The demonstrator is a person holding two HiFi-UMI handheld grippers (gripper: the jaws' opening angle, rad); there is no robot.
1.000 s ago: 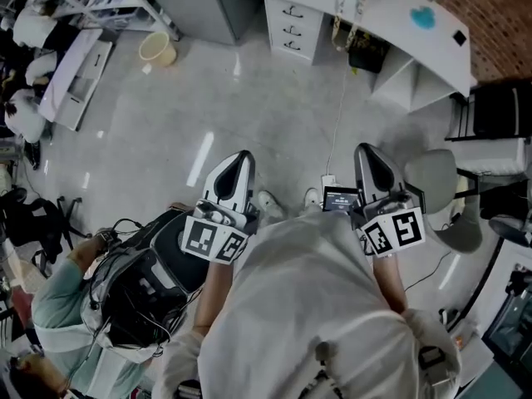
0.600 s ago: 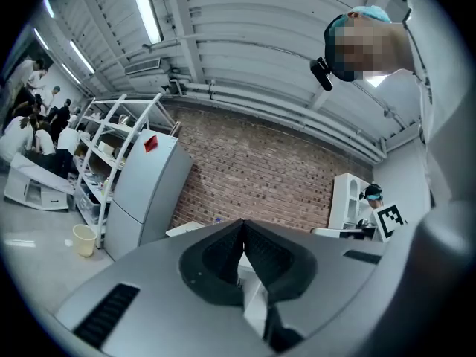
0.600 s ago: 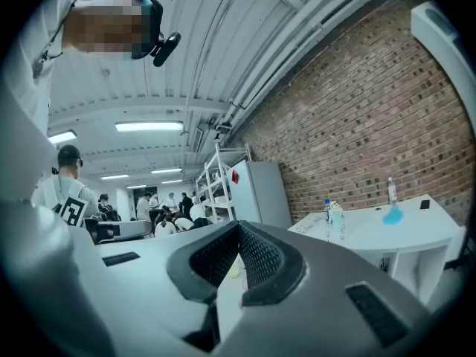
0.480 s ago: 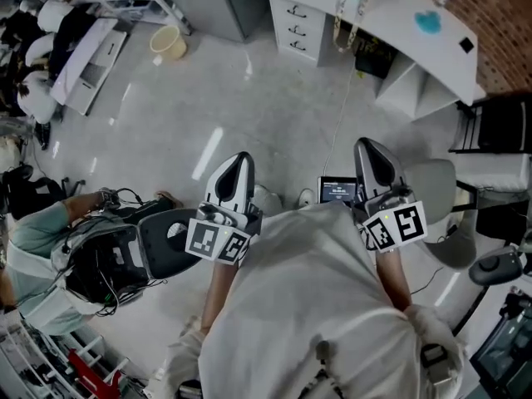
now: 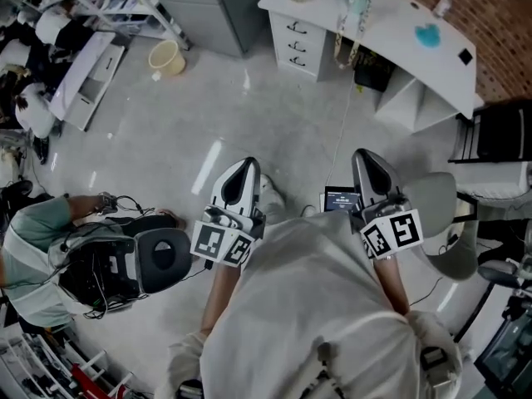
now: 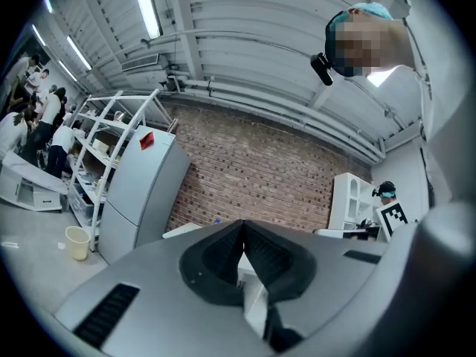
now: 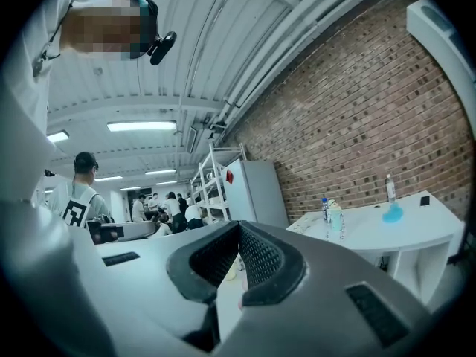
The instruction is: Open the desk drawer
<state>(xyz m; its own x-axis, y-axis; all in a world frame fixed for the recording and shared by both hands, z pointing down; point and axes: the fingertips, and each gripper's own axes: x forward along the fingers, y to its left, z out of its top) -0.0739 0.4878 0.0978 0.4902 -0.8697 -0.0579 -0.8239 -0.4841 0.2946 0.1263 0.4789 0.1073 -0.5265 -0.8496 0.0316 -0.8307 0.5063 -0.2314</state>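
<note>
Facing the desk [image 5: 399,23], left gripper [image 5: 244,168] and right gripper [image 5: 366,160] are closed.

White desk, red-brown brick, grey floor

The desk [image 5: 399,23] and its drawer unit [image 5: 301,40] are white, with 3 dark handles; a turquoise blob [image 5: 428,34] marks the top. The brick wall [image 5: 507,15] is red-brown, the floor [image 5: 274,115] glossy pale grey, the bucket [image 5: 169,56] pale yellow, the cabinet [image 5: 233,2] grey with a red tag [image 6: 146,140]. The left gripper [image 5: 247,165] and right gripper [image 5: 363,155] are pale grey with black padding, their cubes patterned in black-and-white squares. The person's top [image 5: 307,306] is white.
</note>
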